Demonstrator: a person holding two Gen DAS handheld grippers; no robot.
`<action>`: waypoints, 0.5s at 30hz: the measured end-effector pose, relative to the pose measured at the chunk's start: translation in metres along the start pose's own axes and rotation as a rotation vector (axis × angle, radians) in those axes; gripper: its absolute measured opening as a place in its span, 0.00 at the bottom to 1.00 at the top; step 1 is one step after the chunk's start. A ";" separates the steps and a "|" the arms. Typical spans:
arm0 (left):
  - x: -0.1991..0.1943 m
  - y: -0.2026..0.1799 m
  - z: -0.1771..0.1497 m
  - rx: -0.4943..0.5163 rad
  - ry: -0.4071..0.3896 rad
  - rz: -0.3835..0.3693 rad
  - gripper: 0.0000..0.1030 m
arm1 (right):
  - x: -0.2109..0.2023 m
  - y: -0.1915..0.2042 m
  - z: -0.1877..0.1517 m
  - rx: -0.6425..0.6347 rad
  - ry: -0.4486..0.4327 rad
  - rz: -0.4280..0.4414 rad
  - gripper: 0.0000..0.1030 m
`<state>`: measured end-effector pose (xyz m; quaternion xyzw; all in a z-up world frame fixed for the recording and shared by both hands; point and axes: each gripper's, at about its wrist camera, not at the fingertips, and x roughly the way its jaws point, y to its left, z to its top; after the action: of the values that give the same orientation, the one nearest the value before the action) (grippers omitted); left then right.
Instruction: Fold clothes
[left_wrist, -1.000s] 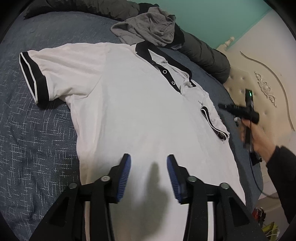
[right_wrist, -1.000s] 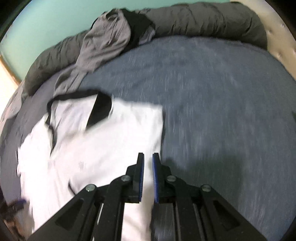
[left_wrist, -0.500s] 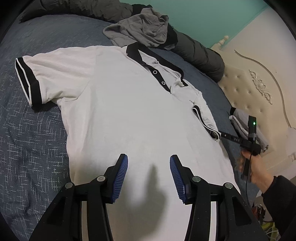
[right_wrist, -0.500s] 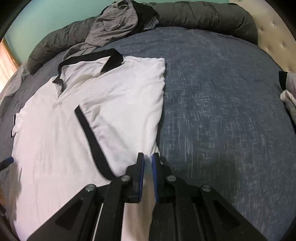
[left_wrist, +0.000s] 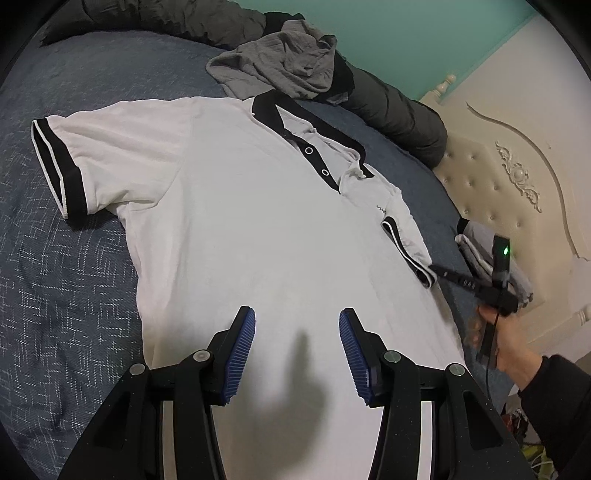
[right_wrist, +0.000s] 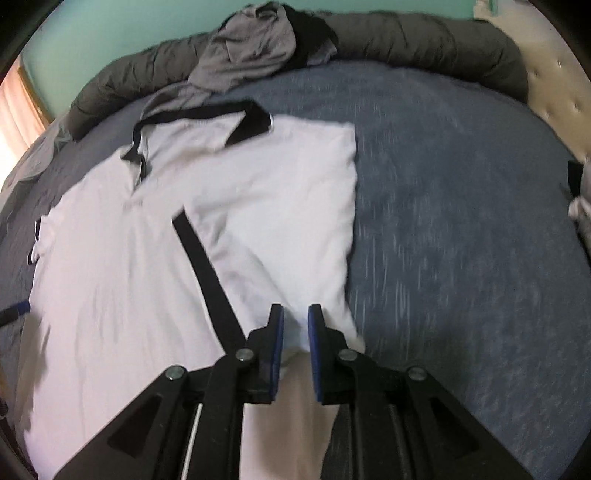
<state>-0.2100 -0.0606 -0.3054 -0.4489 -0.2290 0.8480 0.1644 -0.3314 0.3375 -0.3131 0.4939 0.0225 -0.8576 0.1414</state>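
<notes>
A white polo shirt (left_wrist: 258, 221) with a black collar (left_wrist: 303, 122) lies face up on the blue bedspread (left_wrist: 55, 295). Its left sleeve (left_wrist: 62, 166) is spread out flat. The other sleeve (right_wrist: 288, 206) is folded inward over the chest, its black cuff (right_wrist: 207, 273) running diagonally. My left gripper (left_wrist: 297, 317) hovers open over the shirt's lower body, holding nothing. My right gripper (right_wrist: 296, 310) is nearly closed, with white fabric of the folded sleeve between its fingers. In the left wrist view the right gripper (left_wrist: 439, 271) meets the cuff corner at the shirt's right edge.
A crumpled grey garment (left_wrist: 288, 62) lies on a dark rolled duvet (left_wrist: 399, 110) beyond the collar. A cream tufted headboard (left_wrist: 517, 177) stands to the right, with folded clothes (left_wrist: 480, 251) beside it. A person's hand (left_wrist: 509, 343) holds the right gripper. Bare bedspread (right_wrist: 461, 240) lies right of the shirt.
The right gripper pulled the sleeve down and toward the shirt's right edge, laying it folded over the chest. The left gripper stayed open over the hem and drew back slightly.
</notes>
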 end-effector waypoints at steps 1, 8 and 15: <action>0.000 0.000 0.000 -0.001 0.000 -0.001 0.50 | 0.000 -0.002 -0.006 0.006 0.007 0.000 0.12; -0.002 0.000 0.000 -0.004 0.000 -0.005 0.50 | -0.024 -0.005 -0.002 0.063 -0.101 0.040 0.13; -0.005 0.002 0.001 -0.014 -0.009 -0.010 0.50 | -0.004 0.011 -0.004 0.050 -0.058 0.073 0.14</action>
<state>-0.2081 -0.0651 -0.3022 -0.4452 -0.2379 0.8475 0.1642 -0.3237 0.3286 -0.3107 0.4726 -0.0213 -0.8662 0.1609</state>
